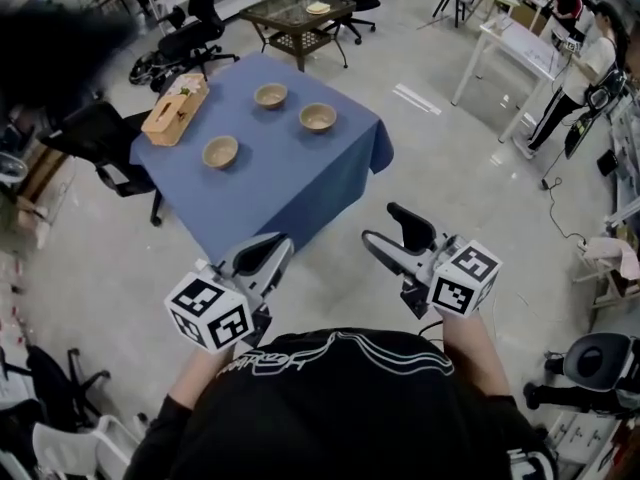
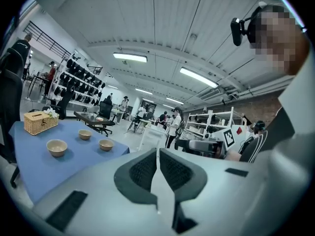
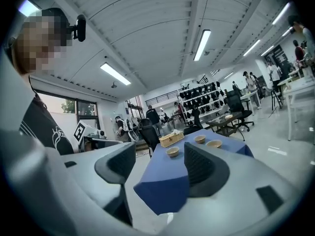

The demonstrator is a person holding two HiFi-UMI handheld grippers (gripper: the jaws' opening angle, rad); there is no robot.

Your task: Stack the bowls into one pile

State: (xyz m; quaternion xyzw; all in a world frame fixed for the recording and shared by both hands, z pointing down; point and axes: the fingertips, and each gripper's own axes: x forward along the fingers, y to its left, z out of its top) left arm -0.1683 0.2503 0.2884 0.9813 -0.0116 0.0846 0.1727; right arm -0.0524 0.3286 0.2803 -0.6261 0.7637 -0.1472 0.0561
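Head view: three bowls sit apart on the blue table, well ahead of the left gripper and right gripper; left gripper view: jaws pinched together, empty; right gripper view: jaws spread wide, nothing between 'em.

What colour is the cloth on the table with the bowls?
The tablecloth is blue, plain with no pattern. The head view shows it best.

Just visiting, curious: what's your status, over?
Left gripper shut, right gripper open, both empty. Three bowls apart on the blue table, unstacked. Wicker box beside them, not blocking.
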